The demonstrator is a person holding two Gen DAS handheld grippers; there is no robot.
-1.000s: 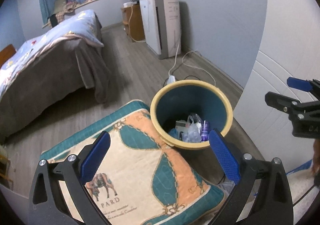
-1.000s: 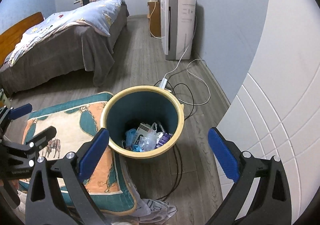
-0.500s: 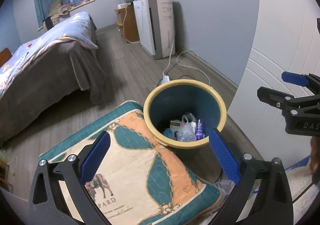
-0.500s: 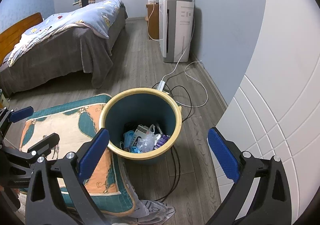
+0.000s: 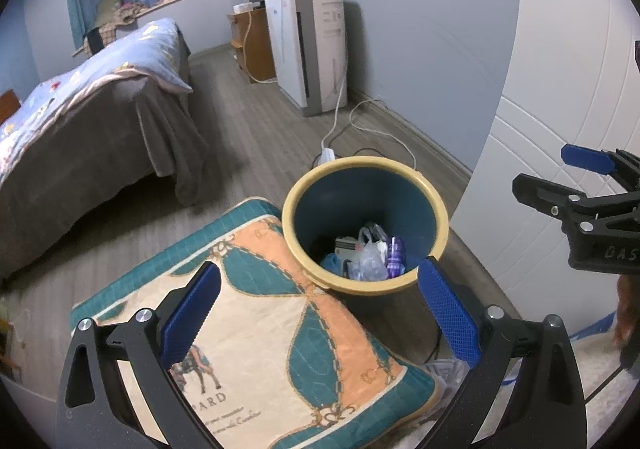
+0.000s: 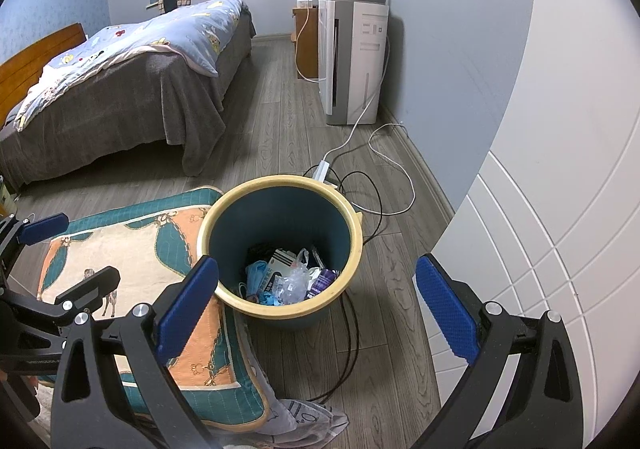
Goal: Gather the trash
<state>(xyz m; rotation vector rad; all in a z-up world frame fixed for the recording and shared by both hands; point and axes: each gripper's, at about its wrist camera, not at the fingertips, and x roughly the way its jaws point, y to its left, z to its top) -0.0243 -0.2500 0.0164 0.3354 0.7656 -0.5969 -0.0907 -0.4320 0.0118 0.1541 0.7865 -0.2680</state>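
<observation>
Round teal plastic bin with cream rim (image 6: 280,249), centre frame, holds crumpled plastic wrappers (image 6: 292,277). Left gripper (image 5: 320,313) and right gripper (image 6: 316,305): ribbed blue pads spread wide, empty. Quilted teal-orange cushion (image 5: 260,329) lower left.

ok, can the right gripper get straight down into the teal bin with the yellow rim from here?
Probably yes. The right gripper has its jaws open and empty, and the teal bin with the yellow rim has no lid. Nothing covers the trash at the bottom.
</observation>
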